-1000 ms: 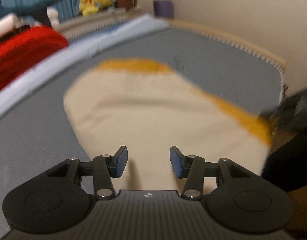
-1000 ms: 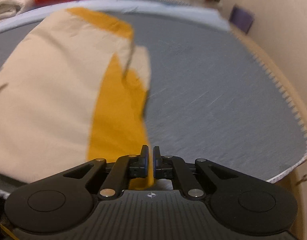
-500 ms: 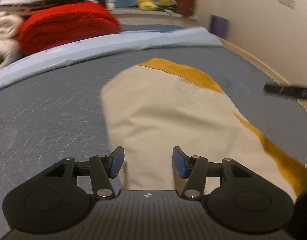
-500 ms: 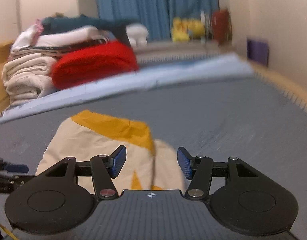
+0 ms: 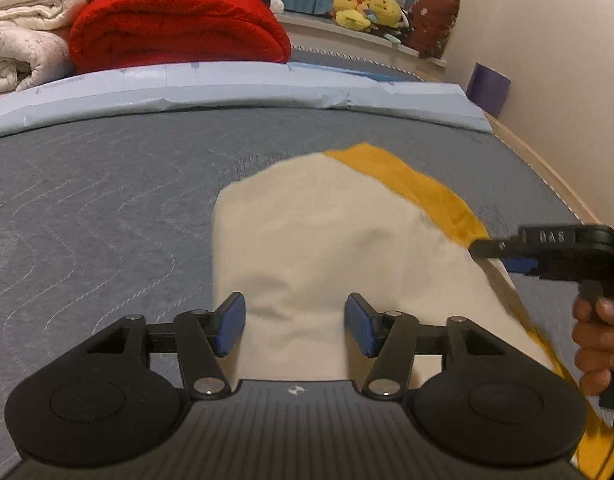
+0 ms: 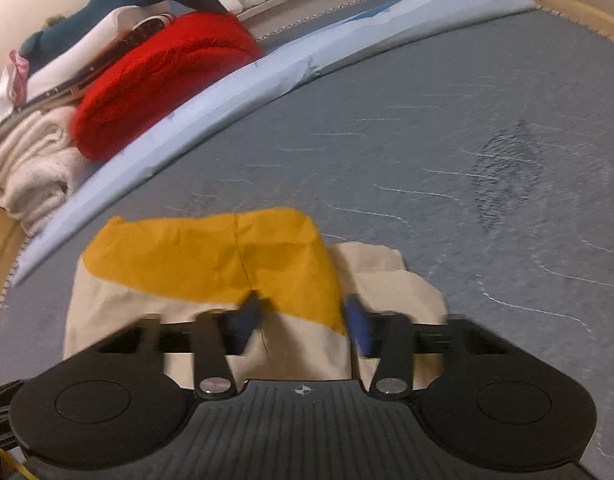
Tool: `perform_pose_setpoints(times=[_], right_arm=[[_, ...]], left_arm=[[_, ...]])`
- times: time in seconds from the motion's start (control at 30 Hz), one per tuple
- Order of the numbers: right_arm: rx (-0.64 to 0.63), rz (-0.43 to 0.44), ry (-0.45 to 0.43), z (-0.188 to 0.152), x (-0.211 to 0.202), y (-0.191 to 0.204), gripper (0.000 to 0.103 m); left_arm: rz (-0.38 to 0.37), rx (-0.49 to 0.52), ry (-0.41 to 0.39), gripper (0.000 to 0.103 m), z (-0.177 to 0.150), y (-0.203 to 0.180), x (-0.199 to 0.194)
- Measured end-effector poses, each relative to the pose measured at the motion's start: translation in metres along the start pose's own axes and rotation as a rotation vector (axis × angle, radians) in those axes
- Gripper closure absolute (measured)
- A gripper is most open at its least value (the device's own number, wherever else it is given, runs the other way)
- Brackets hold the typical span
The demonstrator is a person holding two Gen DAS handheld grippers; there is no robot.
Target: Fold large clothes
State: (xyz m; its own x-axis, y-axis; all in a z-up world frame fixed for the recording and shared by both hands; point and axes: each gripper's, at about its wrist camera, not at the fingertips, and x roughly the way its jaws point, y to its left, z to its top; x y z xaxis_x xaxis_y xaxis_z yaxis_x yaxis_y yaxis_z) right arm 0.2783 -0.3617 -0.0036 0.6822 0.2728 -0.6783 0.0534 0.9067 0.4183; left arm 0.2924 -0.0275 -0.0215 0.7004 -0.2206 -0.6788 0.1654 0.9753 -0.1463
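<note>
A cream garment with mustard-yellow panels lies folded on the grey quilted bed. In the right wrist view it shows as a cream and yellow fold. My left gripper is open and empty just above the garment's near cream end. My right gripper is open and empty over the yellow band; it also shows in the left wrist view at the garment's right edge, held in a hand.
A red blanket and cream folded blankets are stacked behind a light blue sheet edge. Yellow plush toys sit on a far ledge. A wall runs along the right side.
My right gripper opened and let go of the garment, then tilted down over its yellow band. My left gripper stayed open and swung to face the far end of the bed.
</note>
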Motion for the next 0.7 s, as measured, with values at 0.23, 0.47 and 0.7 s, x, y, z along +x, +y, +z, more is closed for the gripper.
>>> perform_pose_setpoints(times=[0.23, 0.47, 0.7], right_arm=[[0.036, -0.02, -0.127, 0.017, -0.02, -0.011, 0.102], [-0.058, -0.214, -0.034, 0.005, 0.014, -0.006, 0.102], [-0.121, -0.274, -0.02, -0.004, 0.025, 0.003, 0.102]], left_arm=[[0.01, 0.023, -0.019, 0.035, 0.013, -0.014, 0.021], [0.043, 0.144, -0.028, 0.035, 0.009, -0.035, 0.04], [0.072, 0.083, -0.018, 0.038, 0.015, -0.015, 0.047]])
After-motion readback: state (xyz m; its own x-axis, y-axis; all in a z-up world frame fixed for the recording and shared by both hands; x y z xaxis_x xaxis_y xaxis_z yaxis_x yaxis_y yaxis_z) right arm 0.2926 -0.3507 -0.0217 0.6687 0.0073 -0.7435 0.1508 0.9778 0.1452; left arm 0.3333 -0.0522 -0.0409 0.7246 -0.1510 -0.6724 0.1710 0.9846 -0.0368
